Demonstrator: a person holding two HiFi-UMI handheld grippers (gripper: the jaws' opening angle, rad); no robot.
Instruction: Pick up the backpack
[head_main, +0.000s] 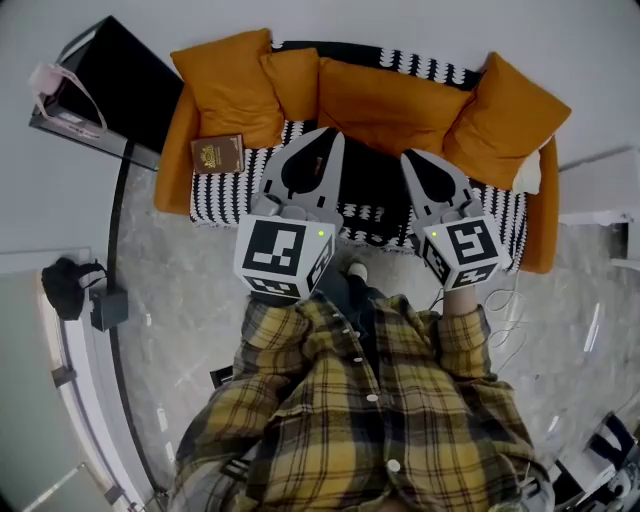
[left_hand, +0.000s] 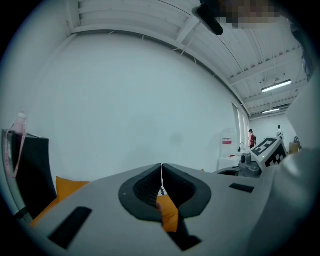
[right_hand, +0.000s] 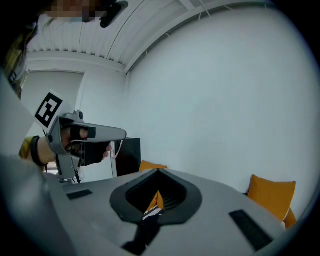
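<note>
1. By judgement the task is at its very start; the left gripper (head_main: 328, 140) and the right gripper (head_main: 412, 160) are both held in the air in front of the person (head_main: 370, 420); each one has its jaws pressed together with nothing between them, so nothing is gripped.
2. The backpack is not clear to see; a dark shape (head_main: 372, 185) lies on the seat of the sofa (head_main: 175, 150), at 12 o'clock from the person and between the two grippers; it is probably the backpack, but this cannot be told for sure.
3. What is left, by judgement: to come to the sofa, to open the jaws, to take hold of the backpack and to lift it.
4. Only the head view shows the whole sofa; it also shows a small brown book (head_main: 217, 153) at 11 o'clock, a black cabinet (head_main: 120, 80) at 10 o'clock and a dark bundle (head_main: 65, 285) at 9 o'clock.
5. The two gripper views show mostly white wall and ceiling; there the closed line of the jaws is plain; the left gripper view alone shows a distant figure (left_hand: 251, 137) at 3 o'clock; the right gripper view alone shows the hand (right_hand: 45, 150) on the left gripper at 9 o'clock.
</note>
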